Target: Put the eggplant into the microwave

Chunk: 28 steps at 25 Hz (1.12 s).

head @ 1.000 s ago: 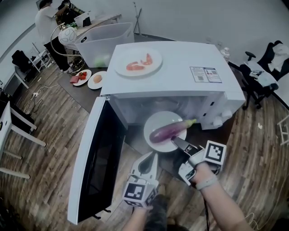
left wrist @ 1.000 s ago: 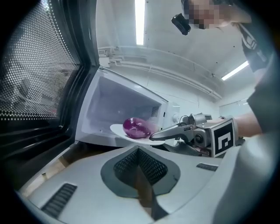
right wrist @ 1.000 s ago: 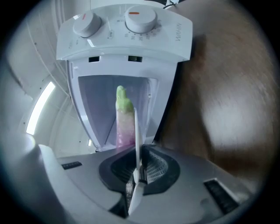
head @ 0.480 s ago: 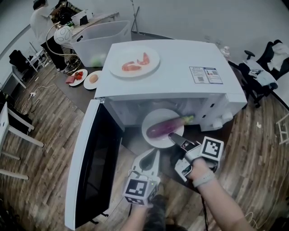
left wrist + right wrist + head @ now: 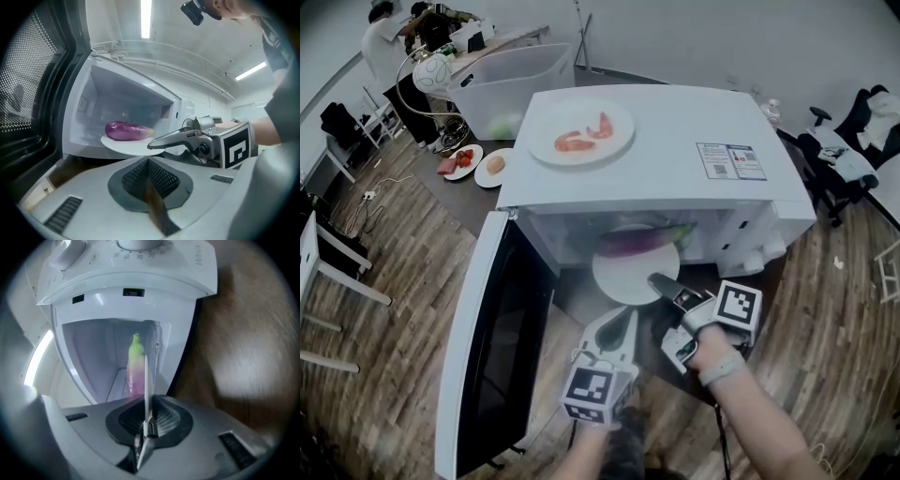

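The purple eggplant [image 5: 637, 242] with a green stem lies on a white plate [image 5: 628, 274]. The plate sits half inside the open cavity of the white microwave [image 5: 656, 150]. My right gripper [image 5: 654, 279] is shut on the plate's near rim. In the right gripper view the plate [image 5: 146, 376] shows edge-on between the jaws, with the eggplant [image 5: 135, 366] beyond it. My left gripper [image 5: 617, 326] hangs shut and empty just below the plate. The left gripper view shows the eggplant [image 5: 126, 131], the plate [image 5: 133, 146] and the right gripper [image 5: 152, 144].
The microwave door [image 5: 487, 356] stands swung open at the left. A plate of red food [image 5: 581, 131] rests on the microwave's top. A clear plastic bin [image 5: 511, 84] and two small food plates [image 5: 483, 161] sit behind. A person [image 5: 384, 42] stands at the far left.
The plate with the eggplant has moved deeper into the microwave, carried by my right gripper. The left gripper has followed slightly forward.
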Tool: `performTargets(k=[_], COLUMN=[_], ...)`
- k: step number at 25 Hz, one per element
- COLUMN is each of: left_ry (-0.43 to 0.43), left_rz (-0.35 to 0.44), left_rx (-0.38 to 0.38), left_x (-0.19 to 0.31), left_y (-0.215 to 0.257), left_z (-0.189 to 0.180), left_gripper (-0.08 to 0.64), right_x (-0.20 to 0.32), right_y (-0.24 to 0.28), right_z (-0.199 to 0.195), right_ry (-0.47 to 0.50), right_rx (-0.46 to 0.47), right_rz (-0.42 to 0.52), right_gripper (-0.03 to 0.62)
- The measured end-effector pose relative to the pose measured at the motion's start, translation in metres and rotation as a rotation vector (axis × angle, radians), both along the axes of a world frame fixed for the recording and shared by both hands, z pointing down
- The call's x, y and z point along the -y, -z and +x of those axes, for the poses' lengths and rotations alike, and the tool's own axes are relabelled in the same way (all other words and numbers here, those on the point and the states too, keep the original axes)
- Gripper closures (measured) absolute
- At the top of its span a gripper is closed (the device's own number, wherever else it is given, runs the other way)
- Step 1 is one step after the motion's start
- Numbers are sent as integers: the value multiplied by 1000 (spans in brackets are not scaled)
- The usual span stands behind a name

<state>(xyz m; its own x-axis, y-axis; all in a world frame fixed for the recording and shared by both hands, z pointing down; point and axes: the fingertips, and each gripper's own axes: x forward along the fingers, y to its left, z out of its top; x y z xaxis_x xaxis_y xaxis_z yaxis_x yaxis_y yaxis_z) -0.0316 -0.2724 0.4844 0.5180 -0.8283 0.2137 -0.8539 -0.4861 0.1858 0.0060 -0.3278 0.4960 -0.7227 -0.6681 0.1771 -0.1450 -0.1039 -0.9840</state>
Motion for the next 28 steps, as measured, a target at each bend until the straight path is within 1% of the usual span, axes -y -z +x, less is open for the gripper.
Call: performTargets(k=[6, 10, 14, 20, 22, 28], left_ry=[-22, -15, -1, 22, 32, 44], left_rz=[-3, -3, 2, -7, -12, -16], left_rx=[17, 10, 9, -15, -26, -39], left_x=[2, 6, 10, 18, 21, 30], left_y=[-2, -2, 1, 0, -1, 1], left_z=[7, 7, 4, -1, -3, -3], left_gripper=[560, 560, 560, 560, 560, 560], right_x=[5, 8, 11, 14, 14, 7], right_y=[-3, -3, 4, 16, 17, 19], right_z=[-4, -8, -12, -19, -21, -27], right_ry=[8, 28, 74, 148, 165, 246], right_rx=[10, 21, -3, -29, -49, -131], right_rz=[-3, 5, 56, 146, 167, 239], right_gripper=[569, 568, 561, 477, 430, 428])
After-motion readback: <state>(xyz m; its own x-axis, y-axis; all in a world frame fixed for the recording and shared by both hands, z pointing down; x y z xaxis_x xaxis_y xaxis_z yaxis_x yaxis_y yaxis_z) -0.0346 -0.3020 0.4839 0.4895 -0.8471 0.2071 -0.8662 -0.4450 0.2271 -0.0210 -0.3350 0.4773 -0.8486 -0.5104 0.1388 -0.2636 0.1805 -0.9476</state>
